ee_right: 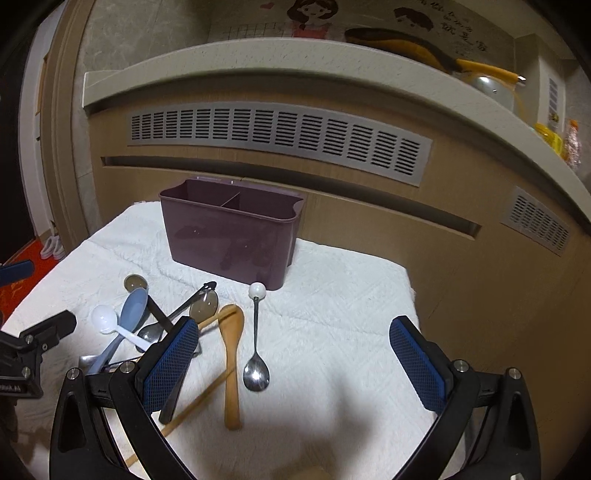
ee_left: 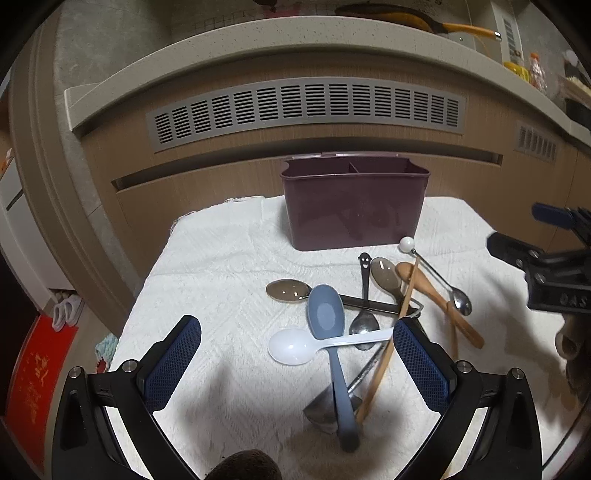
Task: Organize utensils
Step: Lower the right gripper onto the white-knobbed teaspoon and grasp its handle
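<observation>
A maroon two-compartment utensil holder (ee_left: 354, 206) (ee_right: 231, 240) stands empty at the back of a white towel (ee_left: 221, 266) (ee_right: 332, 295). In front of it lies a heap of utensils: a blue-grey spoon (ee_left: 327, 321) (ee_right: 131, 314), a white plastic spoon (ee_left: 291, 346) (ee_right: 103, 319), a wooden spoon (ee_left: 436, 295) (ee_right: 232, 343), a metal spoon with a white ball end (ee_left: 439, 277) (ee_right: 255, 339), chopsticks and several metal spoons. My left gripper (ee_left: 297, 334) is open and empty, hovering above the heap. My right gripper (ee_right: 293, 338) is open and empty, above the wooden and ball-end spoons.
A wood-panelled counter front with grey vents (ee_left: 306, 107) (ee_right: 277, 136) rises right behind the holder. A pan with an orange handle (ee_left: 424, 20) (ee_right: 424, 48) lies on the counter. The right gripper shows at the right edge of the left wrist view (ee_left: 546, 266).
</observation>
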`<action>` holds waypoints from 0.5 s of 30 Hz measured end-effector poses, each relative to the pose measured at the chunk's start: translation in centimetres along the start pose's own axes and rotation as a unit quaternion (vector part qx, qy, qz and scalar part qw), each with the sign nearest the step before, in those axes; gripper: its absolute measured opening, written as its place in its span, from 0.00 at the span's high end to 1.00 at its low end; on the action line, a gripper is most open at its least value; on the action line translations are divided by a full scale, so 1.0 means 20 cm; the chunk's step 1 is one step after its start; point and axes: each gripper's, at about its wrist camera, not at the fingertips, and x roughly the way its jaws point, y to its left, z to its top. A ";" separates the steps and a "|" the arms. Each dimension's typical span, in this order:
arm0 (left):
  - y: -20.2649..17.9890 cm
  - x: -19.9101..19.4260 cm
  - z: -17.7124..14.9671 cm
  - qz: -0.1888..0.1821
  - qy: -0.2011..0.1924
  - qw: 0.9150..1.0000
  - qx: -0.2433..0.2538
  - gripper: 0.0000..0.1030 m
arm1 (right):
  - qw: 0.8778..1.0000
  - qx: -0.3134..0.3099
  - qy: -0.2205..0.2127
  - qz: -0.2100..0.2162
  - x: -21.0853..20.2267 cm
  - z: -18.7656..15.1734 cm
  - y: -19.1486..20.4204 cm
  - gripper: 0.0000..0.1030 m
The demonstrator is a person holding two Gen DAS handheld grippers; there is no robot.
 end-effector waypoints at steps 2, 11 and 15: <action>0.00 0.04 0.00 0.008 0.002 1.000 0.012 0.00 | 1.000 0.001 0.013 0.010 0.09 0.03 0.01 0.02; 0.10 0.12 0.04 -0.002 0.012 1.000 0.007 0.00 | 0.992 -0.004 0.109 0.066 0.55 0.09 0.12 0.55; 0.18 0.13 0.05 -0.002 0.006 1.000 -0.002 0.00 | 0.990 0.005 0.126 0.069 0.67 0.10 0.15 0.55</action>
